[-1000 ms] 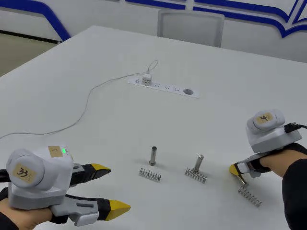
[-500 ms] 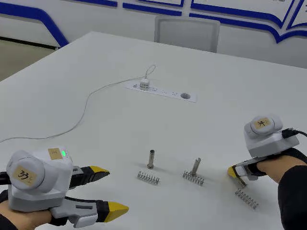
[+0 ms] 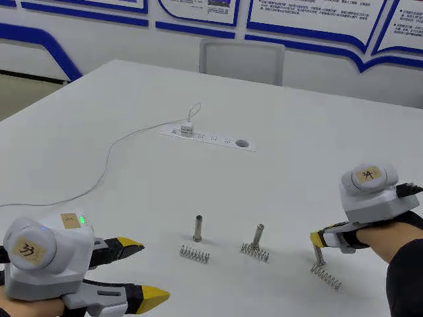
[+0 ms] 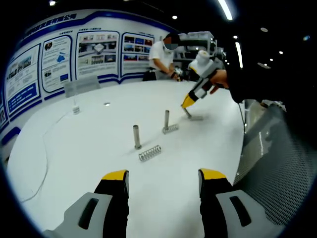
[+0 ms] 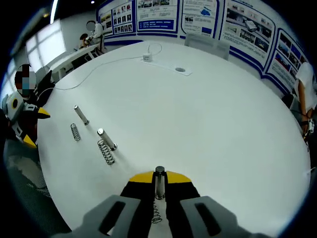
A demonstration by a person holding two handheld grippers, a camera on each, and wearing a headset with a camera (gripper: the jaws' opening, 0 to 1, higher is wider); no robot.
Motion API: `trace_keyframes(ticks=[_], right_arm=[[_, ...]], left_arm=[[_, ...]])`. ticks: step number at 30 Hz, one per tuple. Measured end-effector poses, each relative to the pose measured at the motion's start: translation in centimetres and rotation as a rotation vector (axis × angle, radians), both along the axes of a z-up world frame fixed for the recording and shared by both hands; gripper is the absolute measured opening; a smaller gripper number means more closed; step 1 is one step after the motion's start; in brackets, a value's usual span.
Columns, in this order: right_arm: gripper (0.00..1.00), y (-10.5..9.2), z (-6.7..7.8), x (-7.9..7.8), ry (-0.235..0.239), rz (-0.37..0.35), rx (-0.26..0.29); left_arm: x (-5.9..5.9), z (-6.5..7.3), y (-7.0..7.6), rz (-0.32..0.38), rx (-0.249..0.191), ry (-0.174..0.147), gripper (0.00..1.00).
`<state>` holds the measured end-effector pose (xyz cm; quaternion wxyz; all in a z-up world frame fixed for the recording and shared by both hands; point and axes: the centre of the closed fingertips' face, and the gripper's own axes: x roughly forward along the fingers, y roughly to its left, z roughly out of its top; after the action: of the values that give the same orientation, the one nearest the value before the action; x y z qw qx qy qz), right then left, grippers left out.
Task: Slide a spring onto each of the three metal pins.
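Two metal pins stand upright on the white table, the left pin [image 3: 197, 228] [image 4: 136, 137] [image 5: 80, 114] and the middle pin [image 3: 257, 234] [image 4: 166, 120] [image 5: 106, 139]. A spring [image 3: 194, 253] [image 4: 150, 152] [image 5: 75, 132] lies in front of the left pin and a second spring [image 3: 254, 251] [image 4: 171, 129] [image 5: 105, 151] in front of the middle one. My right gripper [image 3: 318, 242] [image 5: 158, 177] [image 4: 190, 100] is shut on the third pin [image 3: 319, 255] [image 5: 159, 184], just above a third spring [image 3: 326, 277] [image 5: 156, 213]. My left gripper [image 3: 145, 272] [image 4: 163, 178] [image 5: 29, 124] is open and holds nothing, low at the left.
A white power strip [image 3: 208, 137] with a plug [image 3: 188, 129] and a cable [image 3: 112, 153] lies further back on the table [image 3: 297, 172]. A grey chair [image 3: 241, 59] stands at the far edge. A person [image 4: 161, 54] stands in the background.
The head view has tipped up, so everything sits lower and further left. The right gripper stays shut on the right-hand pin, which looks a little more upright. The left gripper has hardly moved.
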<state>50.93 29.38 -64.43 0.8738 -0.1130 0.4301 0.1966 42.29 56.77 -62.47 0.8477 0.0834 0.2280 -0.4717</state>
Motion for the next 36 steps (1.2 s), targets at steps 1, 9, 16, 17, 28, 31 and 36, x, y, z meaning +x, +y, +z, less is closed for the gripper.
trace_keyframes(ticks=[1, 9, 16, 17, 28, 31, 36], right_arm=[[0.08, 0.0, 0.0, -0.1, -0.003, -0.001, 0.002], [0.08, 0.0, 0.5, -0.8, -0.039, -0.013, 0.025], [0.08, -0.2, 0.7, -1.0, -0.073, -0.02, 0.045], [0.08, -0.2, 0.7, -1.1, -0.076, -0.021, 0.047], [0.09, 0.1, 1.1, -1.3, -0.121, -0.005, 0.072], [0.09, 0.2, 1.1, -1.3, -0.124, 0.004, 0.077], [0.09, 0.1, 1.1, -1.4, -0.132, 0.009, 0.076]], left_arm=[[0.0, 0.0, 0.0, -0.002, 0.001, -0.001, 0.58], [-0.2, 0.3, -0.1, -0.012, 0.01, -0.01, 0.58], [-0.3, 0.4, 0.0, -0.013, 0.016, -0.013, 0.58], [-0.3, 0.5, 0.0, -0.013, 0.017, -0.013, 0.58], [-0.6, 0.6, 0.2, -0.012, 0.025, -0.016, 0.58], [-0.6, 0.6, 0.2, -0.011, 0.026, -0.016, 0.58], [-0.7, 0.6, 0.2, -0.008, 0.026, -0.018, 0.58]])
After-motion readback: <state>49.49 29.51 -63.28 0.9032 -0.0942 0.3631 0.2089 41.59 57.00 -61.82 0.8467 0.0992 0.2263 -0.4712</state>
